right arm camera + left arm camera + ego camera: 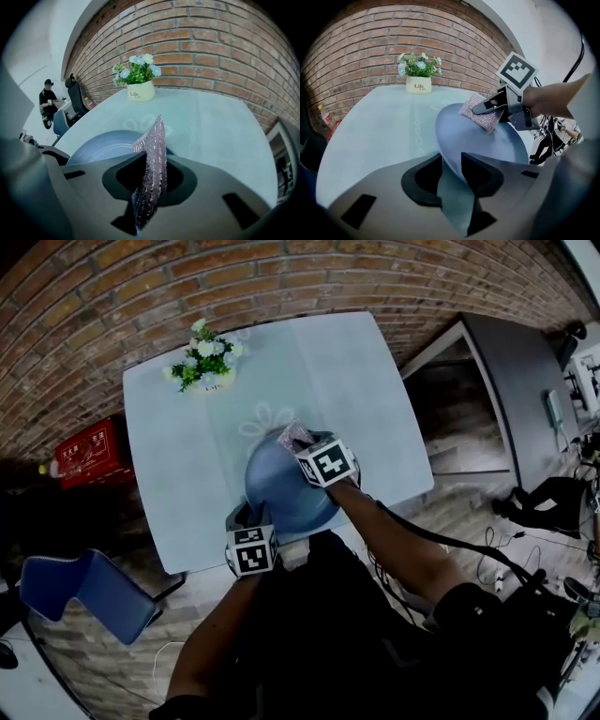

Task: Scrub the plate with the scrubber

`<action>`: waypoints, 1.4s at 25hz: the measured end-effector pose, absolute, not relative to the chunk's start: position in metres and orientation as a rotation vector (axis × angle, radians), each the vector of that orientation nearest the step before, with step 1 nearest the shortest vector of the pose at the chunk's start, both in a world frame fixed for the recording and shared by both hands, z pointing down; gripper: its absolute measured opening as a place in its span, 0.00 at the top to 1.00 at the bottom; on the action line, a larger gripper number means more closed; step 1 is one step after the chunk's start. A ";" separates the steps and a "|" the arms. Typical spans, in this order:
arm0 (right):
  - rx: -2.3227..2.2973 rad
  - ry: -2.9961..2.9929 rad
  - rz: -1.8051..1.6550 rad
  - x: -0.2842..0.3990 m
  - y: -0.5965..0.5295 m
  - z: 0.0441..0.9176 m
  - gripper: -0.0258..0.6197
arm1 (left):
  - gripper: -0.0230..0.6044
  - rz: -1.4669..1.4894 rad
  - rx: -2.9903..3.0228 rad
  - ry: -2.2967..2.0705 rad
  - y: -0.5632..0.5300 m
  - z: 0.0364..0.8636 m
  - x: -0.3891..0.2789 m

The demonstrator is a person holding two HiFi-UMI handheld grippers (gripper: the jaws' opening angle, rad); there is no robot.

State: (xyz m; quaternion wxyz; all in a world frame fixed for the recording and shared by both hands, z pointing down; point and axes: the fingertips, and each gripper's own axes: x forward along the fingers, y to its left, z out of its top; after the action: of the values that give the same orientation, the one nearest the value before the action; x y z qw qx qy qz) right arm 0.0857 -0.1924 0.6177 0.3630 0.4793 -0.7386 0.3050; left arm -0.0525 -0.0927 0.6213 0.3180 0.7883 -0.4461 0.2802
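A blue plate (pixel 281 488) sits tilted near the table's front edge, also seen in the left gripper view (pixel 487 145) and the right gripper view (pixel 98 147). My left gripper (pixel 248 515) stands at the plate's near rim. Its jaws (pixel 450 176) are apart, with the rim between them and a gap showing on the left side. My right gripper (pixel 305 442) is shut on a sparkly pink scrubber (pixel 152 154). That scrubber (pixel 480 112) rests flat against the plate's far upper part, under the right gripper (pixel 485 108).
The pale blue table (pixel 356 381) carries a white flower pot (pixel 206 362) at its far left corner. A red crate (pixel 89 451) and a blue chair (pixel 84 592) stand to the left. A dark cabinet (pixel 525 390) is on the right. A person (pixel 47 103) sits far off.
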 end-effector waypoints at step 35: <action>0.779 -2.000 0.009 0.078 -0.181 0.569 0.85 | 0.79 0.759 1.958 -1.249 -0.097 0.627 -0.054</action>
State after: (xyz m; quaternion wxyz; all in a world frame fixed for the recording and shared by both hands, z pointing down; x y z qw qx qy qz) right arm 0.0783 -0.1812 0.5691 0.4774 0.3191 -0.8187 0.0038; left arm -0.0545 -0.0975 0.6267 0.3424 0.7530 -0.4803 0.2918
